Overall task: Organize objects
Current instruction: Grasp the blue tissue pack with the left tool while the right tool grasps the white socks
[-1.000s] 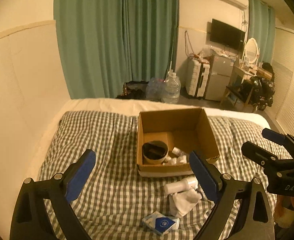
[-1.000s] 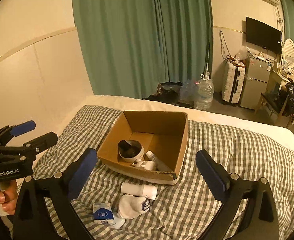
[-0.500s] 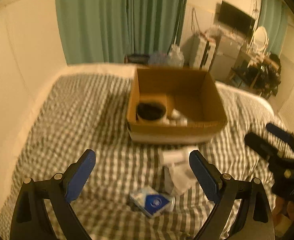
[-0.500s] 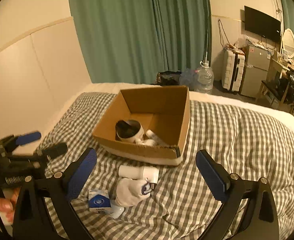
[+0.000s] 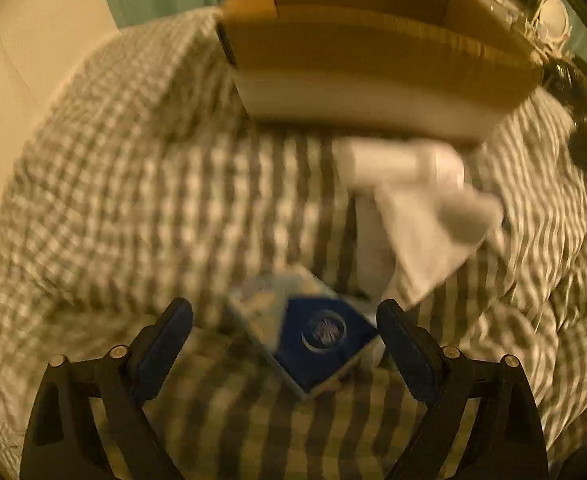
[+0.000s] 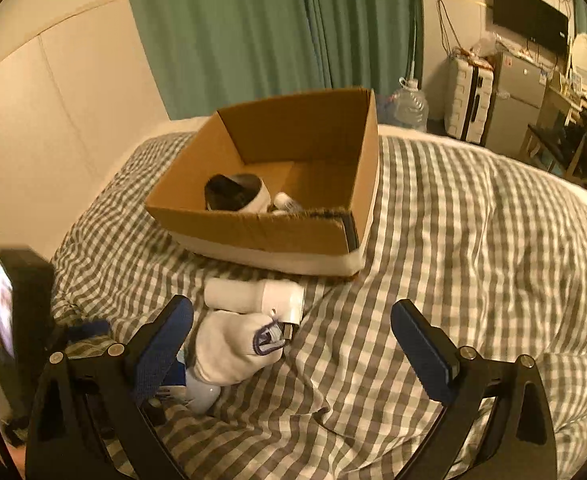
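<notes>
The left gripper (image 5: 284, 332), jaws wide, straddles a blue-and-white packet (image 5: 309, 332) bearing a round emblem, lettering too blurred to read; white sock (image 6: 233, 346) beside it, cardboard box (image 6: 269, 224) beyond; the right gripper (image 6: 292, 334) gapes empty

One cardboard box (image 6: 277, 184) on the bed, with one dark bowl (image 6: 235, 197) inside. Out on the checked cover (image 6: 473, 240): one white bottle (image 6: 249, 294), one white sock (image 6: 233, 346), one blue-and-white packet (image 5: 309, 332). Two hand-held grippers, left (image 5: 285, 344) and right (image 6: 291, 344).
</notes>
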Available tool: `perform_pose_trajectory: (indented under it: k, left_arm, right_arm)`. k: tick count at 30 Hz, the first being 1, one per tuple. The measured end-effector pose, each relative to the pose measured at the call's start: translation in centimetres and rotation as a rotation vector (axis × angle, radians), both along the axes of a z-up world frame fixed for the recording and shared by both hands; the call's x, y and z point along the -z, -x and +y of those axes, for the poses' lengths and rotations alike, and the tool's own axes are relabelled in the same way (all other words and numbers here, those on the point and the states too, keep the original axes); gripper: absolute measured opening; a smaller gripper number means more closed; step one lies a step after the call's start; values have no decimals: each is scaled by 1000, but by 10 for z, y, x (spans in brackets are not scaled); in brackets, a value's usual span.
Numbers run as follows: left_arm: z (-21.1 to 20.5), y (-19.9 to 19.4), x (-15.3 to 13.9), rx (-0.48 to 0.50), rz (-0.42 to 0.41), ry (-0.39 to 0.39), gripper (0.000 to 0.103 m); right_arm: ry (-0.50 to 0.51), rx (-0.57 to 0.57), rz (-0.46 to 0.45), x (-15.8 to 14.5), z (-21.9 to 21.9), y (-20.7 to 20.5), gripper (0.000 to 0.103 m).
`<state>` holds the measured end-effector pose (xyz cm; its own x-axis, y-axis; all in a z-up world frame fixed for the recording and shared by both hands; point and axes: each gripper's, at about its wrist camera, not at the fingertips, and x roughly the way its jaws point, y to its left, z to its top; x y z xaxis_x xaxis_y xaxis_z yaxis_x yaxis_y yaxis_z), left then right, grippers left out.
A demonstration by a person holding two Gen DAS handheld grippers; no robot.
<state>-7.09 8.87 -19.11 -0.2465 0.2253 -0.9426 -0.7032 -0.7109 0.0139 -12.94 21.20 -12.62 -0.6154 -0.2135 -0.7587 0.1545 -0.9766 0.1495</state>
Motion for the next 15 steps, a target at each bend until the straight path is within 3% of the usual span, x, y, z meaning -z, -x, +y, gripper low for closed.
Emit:
perform_pose_trajectory:
  k: [3, 7, 15]
  left_arm:
    - [6, -5, 2, 32, 5, 0, 94]
    - [5, 0, 18, 34, -101, 2, 81]
    - [-14, -5, -2, 29, -123, -76, 75]
  right_arm:
    - [12, 0, -37, 16, -2, 7, 99]
    - [4, -19, -74, 34, -13, 14, 99]
    - [45, -93, -182, 68, -35, 22, 99]
